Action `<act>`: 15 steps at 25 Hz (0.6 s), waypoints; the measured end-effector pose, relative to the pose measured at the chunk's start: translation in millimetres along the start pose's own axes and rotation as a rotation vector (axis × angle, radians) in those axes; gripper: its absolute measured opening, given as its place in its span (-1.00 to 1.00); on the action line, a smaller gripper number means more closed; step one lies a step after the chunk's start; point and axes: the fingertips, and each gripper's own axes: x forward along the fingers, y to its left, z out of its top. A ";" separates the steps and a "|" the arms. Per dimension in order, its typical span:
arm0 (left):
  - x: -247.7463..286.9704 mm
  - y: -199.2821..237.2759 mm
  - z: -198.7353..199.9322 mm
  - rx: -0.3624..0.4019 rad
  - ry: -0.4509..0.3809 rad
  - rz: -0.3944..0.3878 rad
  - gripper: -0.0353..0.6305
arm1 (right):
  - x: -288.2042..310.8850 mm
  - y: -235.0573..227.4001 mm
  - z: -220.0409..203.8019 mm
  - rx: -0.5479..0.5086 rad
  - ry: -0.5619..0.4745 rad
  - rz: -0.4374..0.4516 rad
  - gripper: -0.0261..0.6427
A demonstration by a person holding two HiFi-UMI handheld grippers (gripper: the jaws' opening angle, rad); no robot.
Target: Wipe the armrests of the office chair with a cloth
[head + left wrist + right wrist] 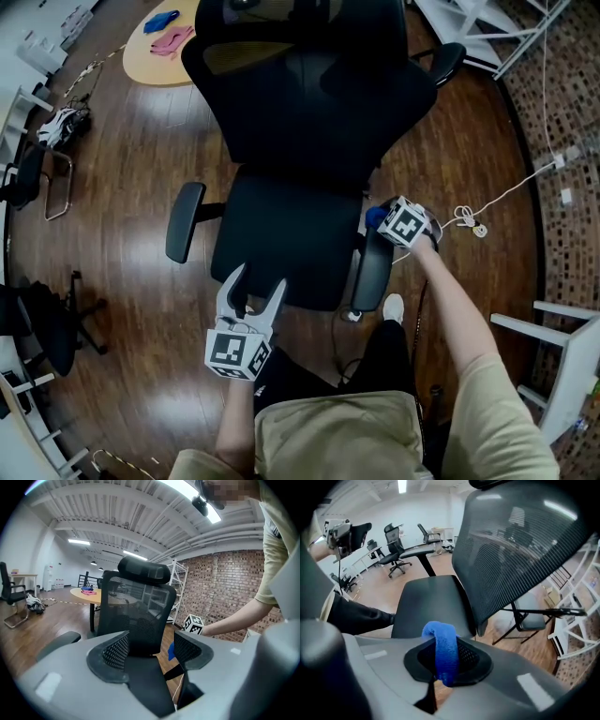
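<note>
Chair [300,141], black with a mesh back, stands on a glossy wooden floor [131,178]. A round table [150,66] sits far ahead and left of the left gripper [255,286]. That gripper hovers over the seat's front edge, jaws wide apart and empty, with the left armrest [185,221] to its left. The right gripper [382,223] is clamped on a blue cloth [443,648] at the rear end of the right armrest [373,267]. To its right a white cable [511,190] trails towards a brick wall [225,588].
</note>
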 end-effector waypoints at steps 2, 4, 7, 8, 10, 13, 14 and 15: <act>1.0 -0.1 -0.2 -0.001 0.003 -0.003 -0.02 | 1.2 13.4 14.6 -0.073 -0.033 0.039 -0.86; 1.6 -0.8 -0.6 -0.004 0.007 -0.005 -0.02 | 1.9 28.7 22.4 -0.154 -0.039 0.075 -0.86; 5.4 -1.9 -5.0 -0.009 0.009 -0.016 -0.02 | -0.9 64.0 24.5 -0.247 -0.028 0.234 -0.86; 7.3 -2.3 -6.6 -0.009 0.012 -0.019 -0.02 | -3.4 84.7 22.7 -0.269 -0.020 0.347 -0.86; 10.5 -2.2 -10.7 -0.011 0.017 -0.024 -0.02 | -10.9 132.9 13.9 -0.321 0.017 0.601 -0.86; 13.7 3.6 -14.2 -0.025 0.007 -0.025 -0.02 | -15.9 165.5 11.0 -0.399 0.053 0.747 -0.86; 15.2 7.1 -13.7 -0.029 0.003 -0.024 -0.02 | -14.7 161.2 18.4 -0.411 0.045 0.726 -0.86; 17.1 11.4 -12.5 -0.033 0.001 -0.021 -0.02 | -12.8 152.6 29.0 -0.418 0.033 0.693 -0.86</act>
